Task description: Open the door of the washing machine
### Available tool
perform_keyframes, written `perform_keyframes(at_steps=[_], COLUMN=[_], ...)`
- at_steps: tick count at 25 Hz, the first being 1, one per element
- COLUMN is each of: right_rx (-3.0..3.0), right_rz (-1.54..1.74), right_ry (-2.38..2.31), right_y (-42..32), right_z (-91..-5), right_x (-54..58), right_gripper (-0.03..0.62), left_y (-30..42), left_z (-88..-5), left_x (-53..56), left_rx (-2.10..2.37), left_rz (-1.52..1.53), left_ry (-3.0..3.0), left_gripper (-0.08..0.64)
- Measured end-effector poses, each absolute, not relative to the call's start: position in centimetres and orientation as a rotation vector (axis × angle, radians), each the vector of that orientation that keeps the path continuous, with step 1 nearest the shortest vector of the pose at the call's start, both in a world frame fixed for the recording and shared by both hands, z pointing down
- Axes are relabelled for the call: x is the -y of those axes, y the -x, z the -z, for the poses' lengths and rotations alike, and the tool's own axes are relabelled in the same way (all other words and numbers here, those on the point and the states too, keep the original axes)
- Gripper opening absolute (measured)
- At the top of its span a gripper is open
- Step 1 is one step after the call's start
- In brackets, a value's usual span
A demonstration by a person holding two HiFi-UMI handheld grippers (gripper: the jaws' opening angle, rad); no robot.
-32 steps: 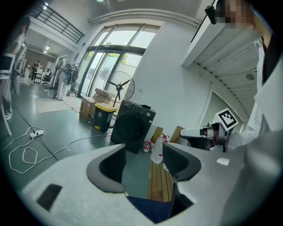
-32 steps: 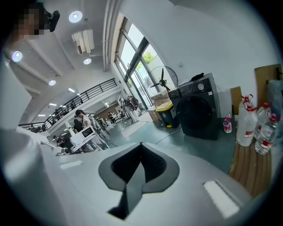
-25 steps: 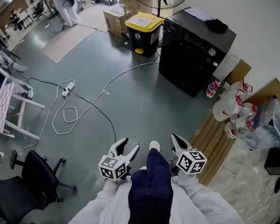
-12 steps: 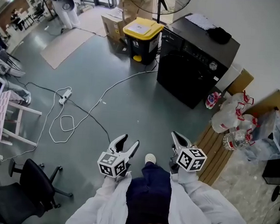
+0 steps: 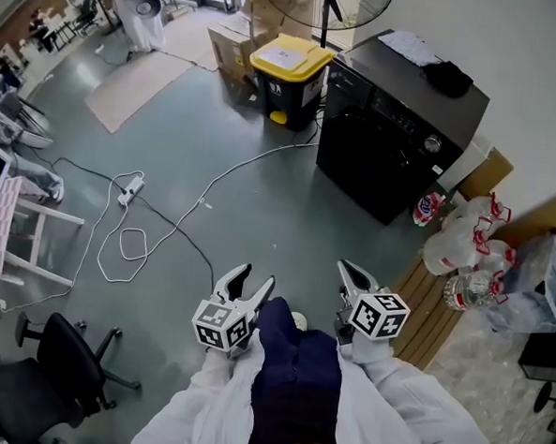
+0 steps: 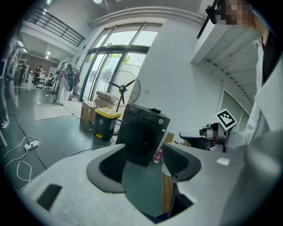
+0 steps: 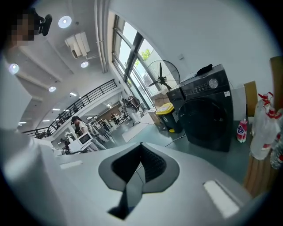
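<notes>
Floor (image 5: 260, 206): grey-green and smooth, extending well ahead of the left fingers (image 5: 236, 281). A white cable (image 5: 117, 244) lies looped on it ahead and to the left of those fingers, with a power strip (image 5: 131, 180) beyond the loop. A black office chair (image 5: 63, 358) stands to their left, nearer the person. Slatted wooden boards (image 5: 424, 286) lie just right of the right fingers (image 5: 353, 276); clear bags (image 5: 460, 242) rest at their far end. White wall (image 5: 541, 73) far ahead, to the right. Yellow-lidded bin (image 5: 286, 62), cardboard boxes (image 5: 234, 43) and a standing fan (image 6: 122, 90) are far ahead. Tall windows (image 6: 106, 57) behind the fan admit daylight. Round ceiling lights (image 7: 65, 21) are lit.
</notes>
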State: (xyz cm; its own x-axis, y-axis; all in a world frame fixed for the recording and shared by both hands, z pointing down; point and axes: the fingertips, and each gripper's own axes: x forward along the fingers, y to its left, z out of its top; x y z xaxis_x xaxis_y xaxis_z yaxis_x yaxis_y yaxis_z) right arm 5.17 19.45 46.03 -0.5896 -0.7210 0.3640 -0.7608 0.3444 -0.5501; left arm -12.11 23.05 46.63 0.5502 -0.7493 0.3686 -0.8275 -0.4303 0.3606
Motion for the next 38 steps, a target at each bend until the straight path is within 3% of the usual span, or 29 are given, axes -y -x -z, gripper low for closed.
perform_keyframes(at_steps=[11,29,38], right_rx=[2.512,2.461,2.397], right_rz=[-1.091,-1.087,-1.104], right_ry=[-1.404,-1.652,-1.707], right_y=[-4.5,-1.4,0.3], right_z=[-46.8,-44.9,-46.8], right_x=[-12.4,10.0,15.1], right_gripper=[0.006,0.006,0.008], left_y=[12.1,15.8,16.6], left_z=[-47.8,-46.2,-46.7], left_x=[-14.9,10.6,17.4], left_rx=[1.226,1.031,0.918], left_rz=[-0.184,-0.232,-0.273], left_ry=[-2.273,-2.414,-2.481], left_gripper=[0.252,0.253,0.253])
